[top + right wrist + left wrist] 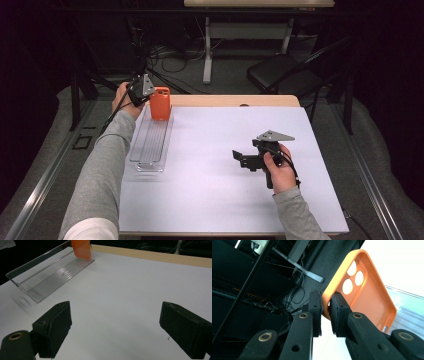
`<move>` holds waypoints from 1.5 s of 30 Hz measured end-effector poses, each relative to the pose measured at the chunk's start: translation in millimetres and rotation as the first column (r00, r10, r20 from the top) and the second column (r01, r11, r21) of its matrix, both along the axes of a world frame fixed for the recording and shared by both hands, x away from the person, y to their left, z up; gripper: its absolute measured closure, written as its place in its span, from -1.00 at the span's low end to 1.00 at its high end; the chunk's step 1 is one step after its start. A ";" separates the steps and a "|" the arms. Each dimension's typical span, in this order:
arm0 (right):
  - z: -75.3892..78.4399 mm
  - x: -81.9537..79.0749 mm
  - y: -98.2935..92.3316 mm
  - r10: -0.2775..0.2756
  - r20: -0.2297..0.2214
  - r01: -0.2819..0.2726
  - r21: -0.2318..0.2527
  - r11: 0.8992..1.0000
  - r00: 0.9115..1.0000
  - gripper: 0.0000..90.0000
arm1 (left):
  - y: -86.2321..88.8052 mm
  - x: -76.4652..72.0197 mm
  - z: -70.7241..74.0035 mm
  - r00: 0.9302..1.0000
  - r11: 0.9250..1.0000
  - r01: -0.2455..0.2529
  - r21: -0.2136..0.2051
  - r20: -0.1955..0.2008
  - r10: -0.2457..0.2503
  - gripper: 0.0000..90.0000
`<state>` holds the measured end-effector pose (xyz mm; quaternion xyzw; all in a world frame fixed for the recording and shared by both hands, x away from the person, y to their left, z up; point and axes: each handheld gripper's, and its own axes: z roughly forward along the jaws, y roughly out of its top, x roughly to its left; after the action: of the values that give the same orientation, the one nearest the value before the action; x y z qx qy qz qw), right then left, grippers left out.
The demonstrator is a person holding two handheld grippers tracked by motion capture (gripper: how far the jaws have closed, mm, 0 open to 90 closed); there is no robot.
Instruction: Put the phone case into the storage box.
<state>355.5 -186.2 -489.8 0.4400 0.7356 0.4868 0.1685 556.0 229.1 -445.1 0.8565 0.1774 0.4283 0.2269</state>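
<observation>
White table [210, 165], wooden edge [235, 100], dark room

The high view is looking forward and down from above the person's side, taking in the whole white surface [215, 170]. The left gripper view is sitting very close to the orange phone case [364, 290], facing the dark floor beyond. The right gripper view is looking low across the surface toward the clear tray [50, 272], sharing case and tray with both others.

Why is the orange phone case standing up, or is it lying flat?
Standing up. The orange phone case stands on end at the far end of the clear tray, because the left claw pinches its rim.
</observation>
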 end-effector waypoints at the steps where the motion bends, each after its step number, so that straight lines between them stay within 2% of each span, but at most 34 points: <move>1: -0.1 0.1 -0.2 0.000 0.000 0.000 0.001 1.000 1.000 -0.77 | -0.4 0.2 0.0 1.000 1.000 -0.001 0.005 -0.001 0.001 0.79; 10: -0.9 0.5 -0.3 -0.001 -0.001 0.001 0.002 1.000 1.000 -0.77 | -1.2 0.9 -1.9 1.000 1.000 0.004 0.015 0.015 -0.004 0.79; 18: -1.3 0.4 0.5 0.000 -0.002 0.000 0.000 1.000 1.000 -0.77 | 1.3 1.5 -1.8 1.000 1.000 -0.002 0.025 0.006 0.002 0.78; 26: -2.1 0.5 1.4 0.002 -0.008 -0.002 -0.002 1.000 1.000 -0.77 | 6.6 2.8 -3.2 1.000 1.000 -0.027 0.007 -0.012 0.027 0.74; 45: -2.4 0.8 1.6 0.000 -0.008 0.000 0.001 1.000 1.000 -0.77 | 8.3 4.0 -5.9 0.998 0.998 -0.059 -0.014 -0.024 0.058 0.65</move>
<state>356.3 -184.7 -492.3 0.4423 0.7358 0.4854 0.1651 560.0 237.4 -451.0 0.8542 0.2081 0.4235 0.2183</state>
